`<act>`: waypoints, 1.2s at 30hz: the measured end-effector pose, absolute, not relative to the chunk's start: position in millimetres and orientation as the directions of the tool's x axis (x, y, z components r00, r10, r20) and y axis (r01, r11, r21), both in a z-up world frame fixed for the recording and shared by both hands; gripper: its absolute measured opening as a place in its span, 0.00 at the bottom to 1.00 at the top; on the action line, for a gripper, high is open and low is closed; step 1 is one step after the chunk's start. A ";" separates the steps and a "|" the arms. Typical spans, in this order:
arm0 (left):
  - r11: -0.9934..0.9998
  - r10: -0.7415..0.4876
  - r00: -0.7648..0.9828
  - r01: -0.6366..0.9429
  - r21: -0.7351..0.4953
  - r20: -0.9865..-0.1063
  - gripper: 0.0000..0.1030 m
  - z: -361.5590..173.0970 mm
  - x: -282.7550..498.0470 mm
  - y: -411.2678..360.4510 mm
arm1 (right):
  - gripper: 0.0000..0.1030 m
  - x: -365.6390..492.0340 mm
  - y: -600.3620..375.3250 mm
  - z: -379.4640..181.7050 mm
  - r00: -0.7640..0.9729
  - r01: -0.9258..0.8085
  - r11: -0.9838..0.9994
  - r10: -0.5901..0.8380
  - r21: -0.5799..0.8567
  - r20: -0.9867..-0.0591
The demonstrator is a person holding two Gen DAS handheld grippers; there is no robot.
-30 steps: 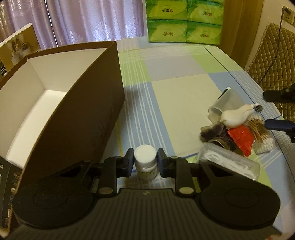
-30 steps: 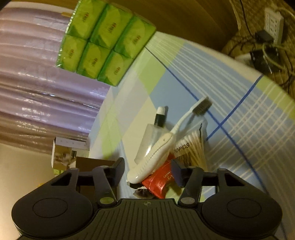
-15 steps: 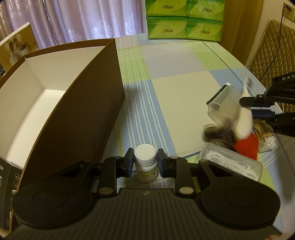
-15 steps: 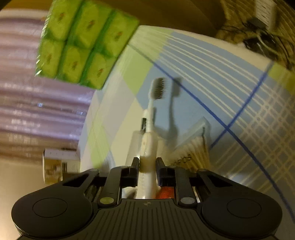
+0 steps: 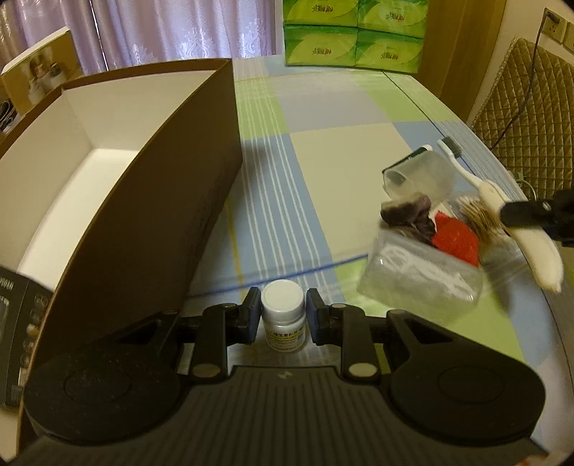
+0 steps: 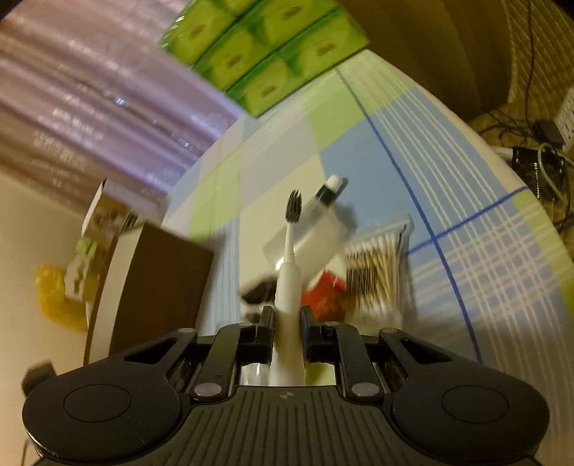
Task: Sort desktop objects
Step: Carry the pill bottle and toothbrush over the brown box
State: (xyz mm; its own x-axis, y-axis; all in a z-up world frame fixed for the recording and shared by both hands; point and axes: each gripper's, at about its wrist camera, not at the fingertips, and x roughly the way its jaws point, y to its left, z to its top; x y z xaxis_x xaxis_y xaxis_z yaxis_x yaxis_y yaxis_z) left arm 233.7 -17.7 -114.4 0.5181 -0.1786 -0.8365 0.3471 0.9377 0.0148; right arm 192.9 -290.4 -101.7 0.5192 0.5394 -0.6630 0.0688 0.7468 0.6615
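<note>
A small white pill bottle (image 5: 285,335) stands upright between the fingers of my left gripper (image 5: 282,305), which is shut on it close to the brown box (image 5: 143,200) with a white inside. My right gripper (image 6: 287,322) is shut on the handle of a white electric toothbrush (image 6: 287,276), its dark bristle head pointing away from me. The toothbrush (image 5: 531,251) hangs above the pile at the table's right edge. In that pile lie a clear bottle (image 5: 419,175), a red packet (image 5: 455,238), a bag of cotton swabs (image 6: 376,265) and a clear plastic case (image 5: 419,290).
Green tissue packs (image 5: 351,32) are stacked at the far end of the checked tablecloth (image 5: 340,143). A printed carton (image 5: 39,68) stands behind the brown box. A quilted chair (image 5: 520,107) and cables sit past the table's right edge.
My right gripper closed on the toothbrush and lifted it off the pile, swinging it to point forward. My left gripper, holding the pill bottle, drew back and the brown box now looms closer.
</note>
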 end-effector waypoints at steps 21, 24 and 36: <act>0.930 -0.244 0.570 0.366 -0.023 -0.784 0.22 -49.5 176.0 7.0 | 0.11 138.4 -244.2 -49.4 0.467 -0.173 0.791 0.590 0.587 -0.658; 0.931 -0.243 0.588 0.365 -0.015 -0.772 0.22 -39.0 172.0 13.2 | 0.11 137.0 -233.9 -44.0 0.459 -0.201 0.786 0.603 0.584 -0.653; 0.930 -0.249 0.628 0.369 0.000 -0.738 0.22 -9.1 166.8 38.0 | 0.11 136.9 -194.0 -34.9 0.437 -0.260 0.753 0.650 0.605 -0.622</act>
